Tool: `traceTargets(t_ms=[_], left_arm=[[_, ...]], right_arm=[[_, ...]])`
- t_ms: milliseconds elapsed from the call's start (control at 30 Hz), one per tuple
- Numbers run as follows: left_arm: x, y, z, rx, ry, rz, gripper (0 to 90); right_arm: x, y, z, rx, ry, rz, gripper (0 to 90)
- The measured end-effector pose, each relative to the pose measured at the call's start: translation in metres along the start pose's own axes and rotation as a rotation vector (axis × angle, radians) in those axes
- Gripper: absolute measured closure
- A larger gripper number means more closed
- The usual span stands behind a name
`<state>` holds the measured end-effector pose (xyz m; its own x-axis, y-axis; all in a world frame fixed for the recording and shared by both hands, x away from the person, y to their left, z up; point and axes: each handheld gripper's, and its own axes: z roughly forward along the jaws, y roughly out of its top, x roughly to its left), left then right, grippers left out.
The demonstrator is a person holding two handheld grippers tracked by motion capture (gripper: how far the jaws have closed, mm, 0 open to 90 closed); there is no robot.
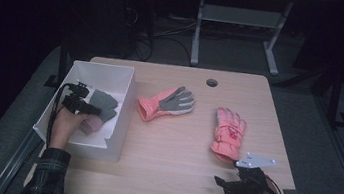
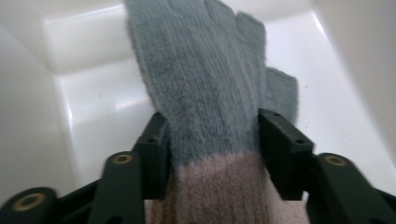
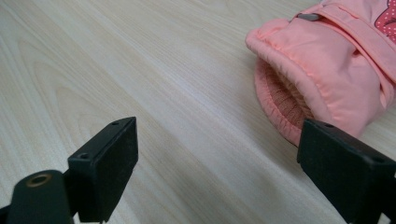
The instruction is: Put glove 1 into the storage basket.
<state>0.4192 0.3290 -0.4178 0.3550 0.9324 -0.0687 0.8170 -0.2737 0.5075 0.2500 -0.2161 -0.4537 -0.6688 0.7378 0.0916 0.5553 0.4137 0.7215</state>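
A grey knit glove with a pinkish cuff [image 2: 201,70] lies in the white bin [image 1: 113,71] at the table's left. My left gripper [image 1: 93,110] reaches into the bin, and the glove [image 1: 103,102] runs between its jaws [image 2: 210,126] near the cuff. The pads stand at the glove's sides without squeezing it. A padded pink glove [image 1: 228,132] lies back up at the right. My right gripper [image 1: 221,184] rests near the front edge just below its cuff [image 3: 322,70]. That gripper [image 3: 215,154] is open wide over bare wood.
A second pink glove with a grey palm [image 1: 166,102] lies palm up at the middle of the wooden table [image 1: 175,168], just right of the bin. A cable hole [image 1: 211,82] sits near the far edge. Metal table legs stand on the floor behind.
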Motion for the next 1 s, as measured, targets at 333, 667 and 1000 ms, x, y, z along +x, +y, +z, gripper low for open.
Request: traceTargets(t_ms=[333,667,1000], left_arm=[[-0.01,0.008,-0.024,-0.081,0.025,0.02,22.3],[-0.027,0.016,-0.057,-0.166,-0.123,0.081,17.1],[-0.068,0.027,-0.072,-0.208,-0.244,0.19,13.4]], right_arm=[[0.0,0.0,0.0,0.0,0.0,0.006,12.2],[0.0,0.0,0.0,0.007,0.0,0.003,12.2],[0.0,0.0,0.0,0.001,0.002,-0.004,12.2]])
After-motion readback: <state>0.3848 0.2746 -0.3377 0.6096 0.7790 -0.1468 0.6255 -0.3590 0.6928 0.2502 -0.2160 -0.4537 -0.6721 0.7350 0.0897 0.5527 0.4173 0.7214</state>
